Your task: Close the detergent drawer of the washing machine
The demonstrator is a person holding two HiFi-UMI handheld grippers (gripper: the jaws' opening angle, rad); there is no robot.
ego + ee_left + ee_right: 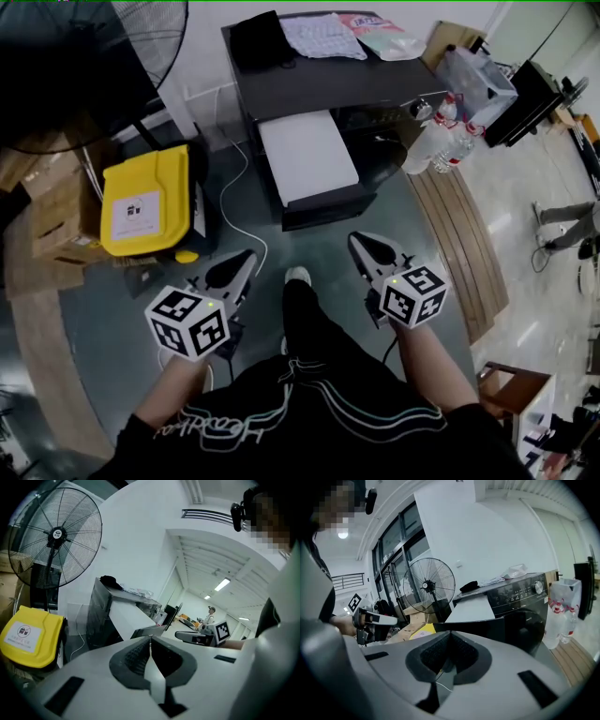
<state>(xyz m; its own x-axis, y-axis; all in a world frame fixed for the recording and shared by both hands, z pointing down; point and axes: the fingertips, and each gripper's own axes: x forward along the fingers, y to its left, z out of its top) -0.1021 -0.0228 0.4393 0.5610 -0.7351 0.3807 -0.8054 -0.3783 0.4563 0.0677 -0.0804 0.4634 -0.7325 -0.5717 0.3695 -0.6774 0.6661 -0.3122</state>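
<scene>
Both grippers held low, flanking the person's leg (314,323). Left gripper (244,261) and right gripper (360,242) have jaws closed on nothing and point at the washing machine (319,86). Detergent drawer (306,156) juts out open, well apart from both.

Left gripper (242,260), right gripper (359,241) side by side (jaws together); both empty

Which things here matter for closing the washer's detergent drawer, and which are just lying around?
For the job:
washing machine
pulled-out detergent drawer
left gripper
right gripper

Lying about:
fan
yellow bin
bottles
cardboard boxes
</scene>
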